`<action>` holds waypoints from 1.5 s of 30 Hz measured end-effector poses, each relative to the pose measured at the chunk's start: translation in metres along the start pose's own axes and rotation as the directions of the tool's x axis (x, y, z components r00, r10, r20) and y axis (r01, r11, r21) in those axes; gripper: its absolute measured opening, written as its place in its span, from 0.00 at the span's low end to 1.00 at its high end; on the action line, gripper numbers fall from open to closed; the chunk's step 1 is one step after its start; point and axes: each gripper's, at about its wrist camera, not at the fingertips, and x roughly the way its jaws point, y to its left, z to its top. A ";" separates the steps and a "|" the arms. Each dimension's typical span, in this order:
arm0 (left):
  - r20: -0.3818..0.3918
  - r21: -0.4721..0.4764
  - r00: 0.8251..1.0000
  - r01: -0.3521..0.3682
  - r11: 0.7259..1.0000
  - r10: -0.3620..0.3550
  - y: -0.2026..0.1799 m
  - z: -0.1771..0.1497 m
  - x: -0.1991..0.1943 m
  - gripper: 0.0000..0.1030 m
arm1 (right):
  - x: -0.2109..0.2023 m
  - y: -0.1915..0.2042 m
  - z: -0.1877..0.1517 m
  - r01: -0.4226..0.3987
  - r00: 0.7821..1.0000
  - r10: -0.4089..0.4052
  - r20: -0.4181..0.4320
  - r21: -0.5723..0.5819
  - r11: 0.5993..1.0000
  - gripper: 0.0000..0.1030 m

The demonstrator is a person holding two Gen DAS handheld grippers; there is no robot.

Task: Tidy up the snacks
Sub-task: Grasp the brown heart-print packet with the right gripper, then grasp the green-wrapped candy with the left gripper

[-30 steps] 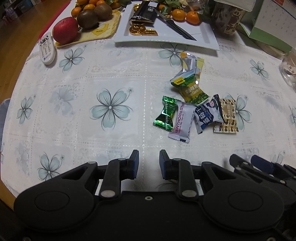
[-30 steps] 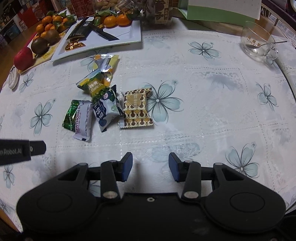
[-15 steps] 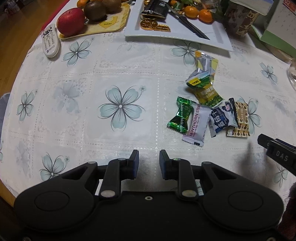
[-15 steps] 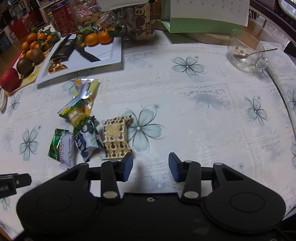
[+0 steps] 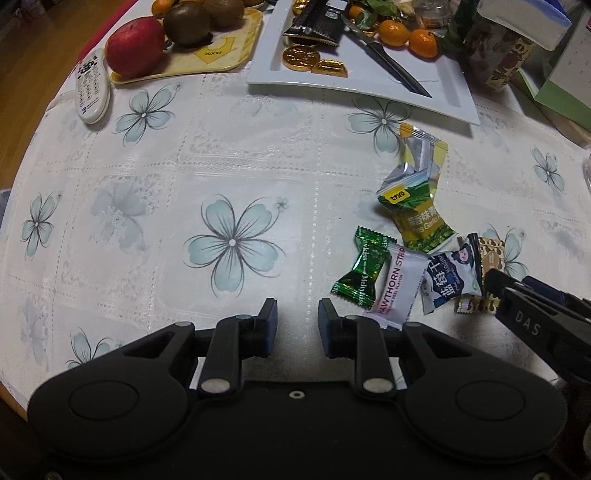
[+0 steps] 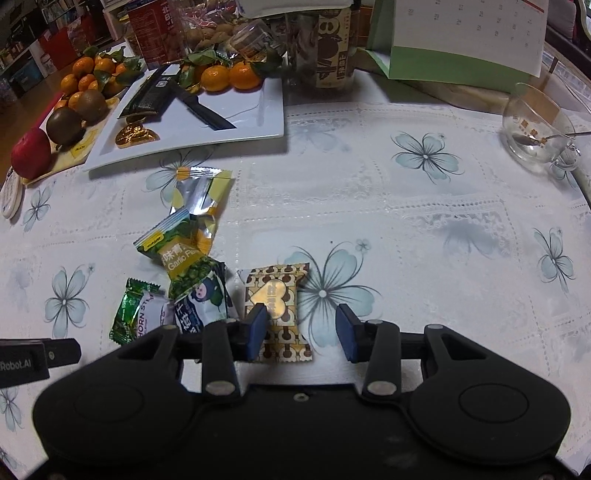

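Round surface (image 5: 122, 206) w/ a white lace cloth printed in pale blue flowers, cluttered along the far edge.

Right tongs (image 6: 302, 332) are spread wide, gripping nothing; the brown-and-cream patterned snack packet with a gold heart (image 6: 279, 314) lies flat on the cloth, its near part between the two blue pads, left pad over its left edge. Left tongs (image 5: 297, 325) hang low over bare cloth, pads apart w/ a narrow gap, nothing between them.

Just left of the patterned packet: the blue-and-white cartoon-face packet (image 6: 205, 302), then the white-pink "Hawthorn" strip packet (image 5: 400, 286) and the shiny green twist-wrapped candy (image 5: 364, 273), all touching or overlapping. Further out, the green-yellow "Garlic" pea packet (image 5: 417, 218) overlaps the cartoon one; beyond it a silver-and-yellow foil wrapper (image 5: 421, 155), crumpled.

Far side: white rectangular plate (image 5: 450, 92) w/ a black knife (image 5: 388, 68), gold foil coins (image 5: 301, 57), mandarins (image 5: 410, 37). Far left: yellow tray (image 5: 221, 55) w/ red apple (image 5: 135, 44) and kiwis (image 5: 186, 20), white remote (image 5: 90, 88) beside it. Far right: clear glass cup with a spoon (image 6: 537, 127).
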 end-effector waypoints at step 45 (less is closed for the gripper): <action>-0.036 0.015 0.998 0.050 0.999 -0.050 -0.021 0.011 0.015 0.33 | -0.001 -0.007 -0.008 -0.056 0.987 0.059 -0.147 0.023 0.998 0.33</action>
